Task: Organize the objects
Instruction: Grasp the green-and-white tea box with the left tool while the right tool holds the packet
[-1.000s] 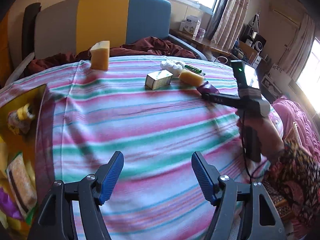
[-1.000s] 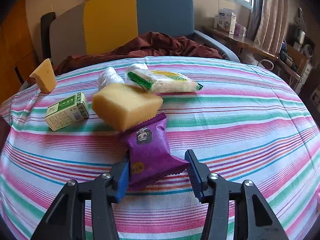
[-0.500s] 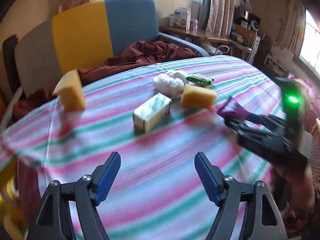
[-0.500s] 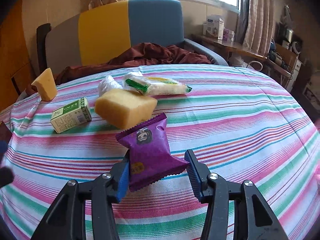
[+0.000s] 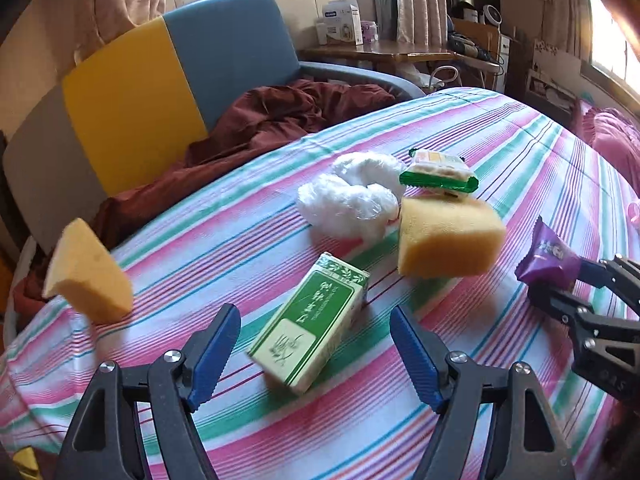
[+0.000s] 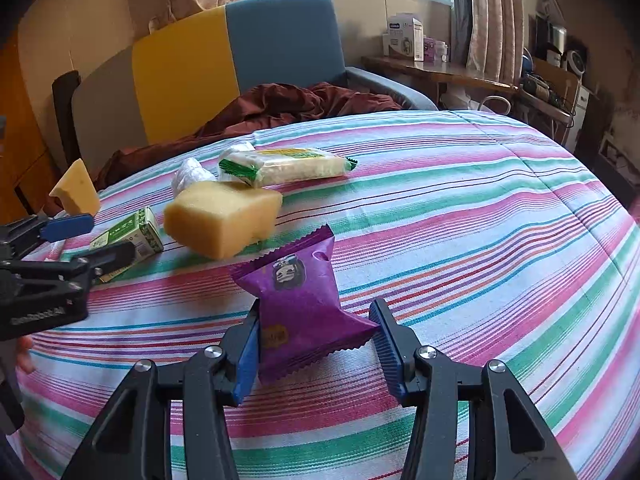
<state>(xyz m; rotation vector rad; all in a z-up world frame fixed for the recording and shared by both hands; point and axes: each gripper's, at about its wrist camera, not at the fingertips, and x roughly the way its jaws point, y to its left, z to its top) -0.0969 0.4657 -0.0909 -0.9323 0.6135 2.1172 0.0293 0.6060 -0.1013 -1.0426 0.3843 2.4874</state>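
My left gripper is open, its blue pads on either side of a green and white carton lying on the striped cover. My right gripper is shut on a purple snack packet and holds it above the cover; it also shows in the left wrist view. A yellow sponge block lies beyond the carton, with a white plastic bag and a green-ended biscuit packet behind it. A yellow sponge wedge stands at the left edge.
A grey, yellow and blue armchair with a dark red blanket stands behind the cover. A wooden desk with a white box is at the back right. The right half of the cover is bare stripes.
My left gripper has moved forward and right to the carton, which now lies between its open fingers. My right gripper has lifted the purple packet slightly and still holds it.
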